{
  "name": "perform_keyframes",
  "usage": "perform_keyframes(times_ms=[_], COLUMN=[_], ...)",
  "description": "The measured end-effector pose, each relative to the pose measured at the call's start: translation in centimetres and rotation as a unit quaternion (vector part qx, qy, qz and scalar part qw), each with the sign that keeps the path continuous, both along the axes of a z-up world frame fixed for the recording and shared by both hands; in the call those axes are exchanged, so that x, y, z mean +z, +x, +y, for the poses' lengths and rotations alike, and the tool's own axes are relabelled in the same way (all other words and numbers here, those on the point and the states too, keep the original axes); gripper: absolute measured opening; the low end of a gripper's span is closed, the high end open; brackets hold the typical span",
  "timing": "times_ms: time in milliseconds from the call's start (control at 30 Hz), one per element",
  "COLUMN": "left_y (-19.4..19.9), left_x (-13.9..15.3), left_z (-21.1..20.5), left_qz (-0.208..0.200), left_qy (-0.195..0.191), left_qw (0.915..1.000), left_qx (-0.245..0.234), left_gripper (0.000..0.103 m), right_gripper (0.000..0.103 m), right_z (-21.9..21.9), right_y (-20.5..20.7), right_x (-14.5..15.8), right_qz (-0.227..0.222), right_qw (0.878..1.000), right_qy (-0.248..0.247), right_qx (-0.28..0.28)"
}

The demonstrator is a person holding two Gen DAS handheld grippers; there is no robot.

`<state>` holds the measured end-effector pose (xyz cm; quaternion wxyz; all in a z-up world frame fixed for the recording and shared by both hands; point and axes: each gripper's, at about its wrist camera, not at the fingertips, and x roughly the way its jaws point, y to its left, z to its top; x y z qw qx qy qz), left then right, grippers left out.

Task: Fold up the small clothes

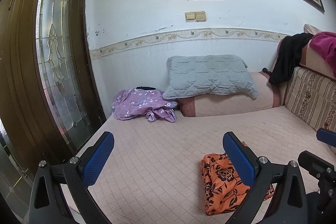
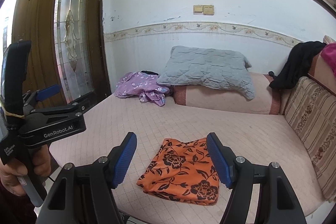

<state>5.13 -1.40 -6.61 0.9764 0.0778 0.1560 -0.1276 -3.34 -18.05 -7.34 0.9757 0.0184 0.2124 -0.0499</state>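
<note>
The orange cloth (image 2: 180, 171), printed with black flowers, lies folded flat on the pink mattress (image 2: 241, 135) near its front edge, with bare quilted cover open on every side of it. The right gripper (image 2: 172, 157) hangs above the cloth with its blue pads spread wide and nothing between them; the left gripper (image 1: 168, 157) is likewise wide apart and empty, over the bare cover towards the door-side edge. At the far left corner a purple flowered garment (image 1: 142, 105) sits bunched, just beside a grey pillow (image 1: 210, 75) resting on a bolster, well apart from the cloth. A striped cushion (image 2: 310, 119) lines the right edge. Only the right view shows a hand (image 2: 23, 169) gripping the left tool's handle; the left view shows the cloth partly hidden behind its own right finger, so its outline there is probably incomplete.
</note>
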Motion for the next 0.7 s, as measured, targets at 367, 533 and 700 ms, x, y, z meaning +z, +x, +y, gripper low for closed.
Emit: perform_keyframes(times_ms=[367, 533, 700], left_y=[0.1, -0.6, -1.0], left_x=[0.4, 0.7, 0.8], left_z=[-0.2, -1.3, -2.2], left_qz=[-0.001, -0.010, -0.013], left_qy=[-0.001, 0.009, 0.012], left_qw=[1.0000, 0.9998, 0.9997], left_qx=[-0.004, -0.013, -0.019], left_gripper=[0.103, 0.103, 0.103], right_gripper=[0.072, 0.072, 0.072], right_z=[-0.1, -1.0, -2.1], right_y=[-0.1, -1.0, -1.8], right_x=[0.3, 0.4, 0.3], right_qz=[-0.002, -0.007, -0.011], right_qw=[1.000, 1.000, 1.000], right_qy=[-0.002, 0.002, 0.013], right_qx=[-0.001, -0.009, -0.021])
